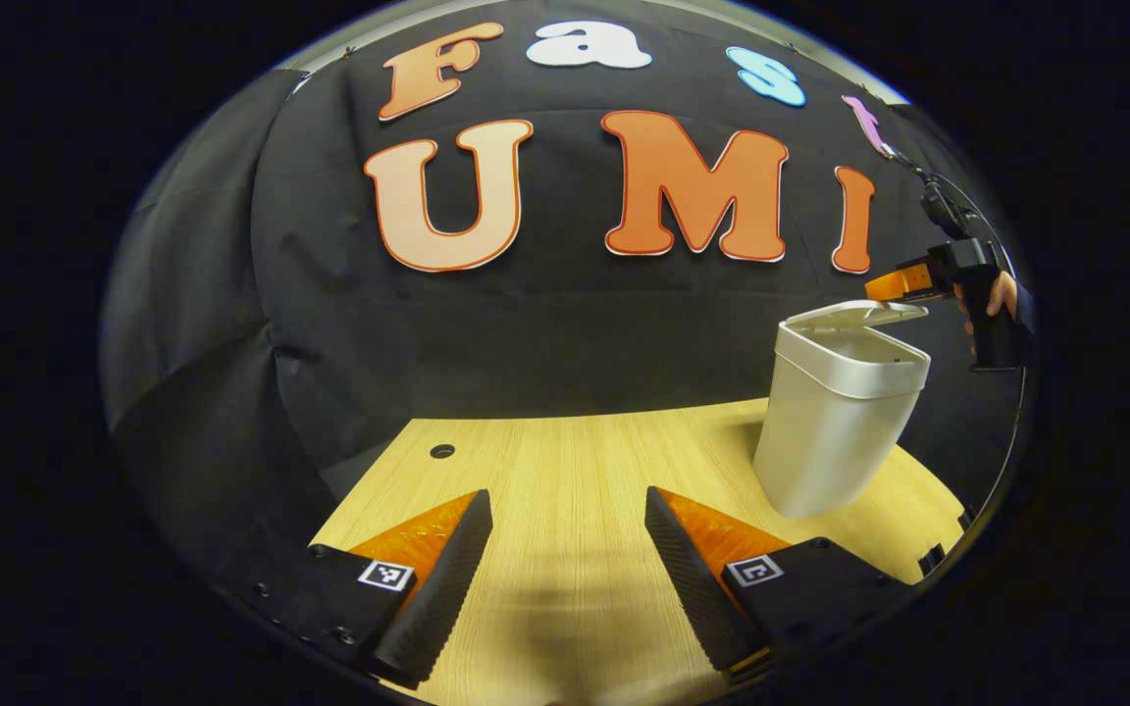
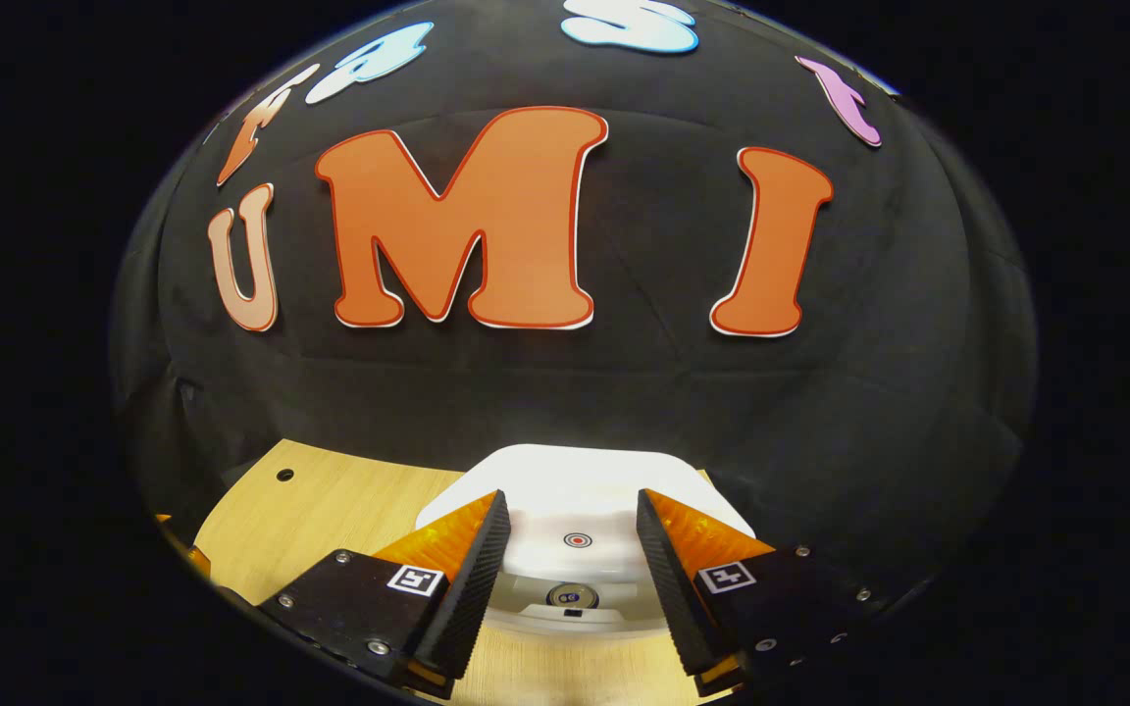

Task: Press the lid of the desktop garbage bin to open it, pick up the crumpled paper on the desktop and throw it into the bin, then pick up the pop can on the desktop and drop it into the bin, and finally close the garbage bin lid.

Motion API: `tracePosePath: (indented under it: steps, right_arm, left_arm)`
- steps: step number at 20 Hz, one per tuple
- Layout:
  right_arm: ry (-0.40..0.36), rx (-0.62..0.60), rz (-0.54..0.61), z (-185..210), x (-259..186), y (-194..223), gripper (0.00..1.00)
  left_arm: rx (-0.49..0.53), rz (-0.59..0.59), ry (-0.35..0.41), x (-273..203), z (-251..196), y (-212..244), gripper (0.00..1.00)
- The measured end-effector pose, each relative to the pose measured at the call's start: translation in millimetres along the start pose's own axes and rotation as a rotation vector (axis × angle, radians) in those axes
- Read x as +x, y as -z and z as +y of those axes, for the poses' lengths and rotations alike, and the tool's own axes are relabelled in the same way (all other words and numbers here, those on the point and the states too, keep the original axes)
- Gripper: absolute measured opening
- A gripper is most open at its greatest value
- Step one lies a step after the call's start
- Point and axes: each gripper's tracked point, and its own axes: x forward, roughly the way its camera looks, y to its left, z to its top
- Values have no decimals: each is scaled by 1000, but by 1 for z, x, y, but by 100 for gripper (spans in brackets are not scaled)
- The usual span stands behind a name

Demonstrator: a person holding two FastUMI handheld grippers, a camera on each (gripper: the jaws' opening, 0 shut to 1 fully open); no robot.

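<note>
We see the garbage bin (image 1: 835,417) near the bench's (image 1: 565,471) far right edge, its lid (image 1: 859,316) tilted partly up. Our right tongs (image 2: 573,559) hover spread above the lid; our left tongs (image 1: 565,564) wait spread and empty. We judge a lid step is underway; opening or closing, we cannot tell.

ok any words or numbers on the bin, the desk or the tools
None readable.
bin lid: a ring mark, no text.
left tool and right tool: square coded tags, patterns, not letters.
</note>
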Motion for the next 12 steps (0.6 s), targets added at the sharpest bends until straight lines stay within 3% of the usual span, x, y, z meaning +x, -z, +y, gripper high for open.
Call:
tracePosePath:
  steps: [12]
  right_arm:
    - [-7,16,51,1,-14,41,80]
  left_arm:
    - [27,38,24,-4,-3,11,100]
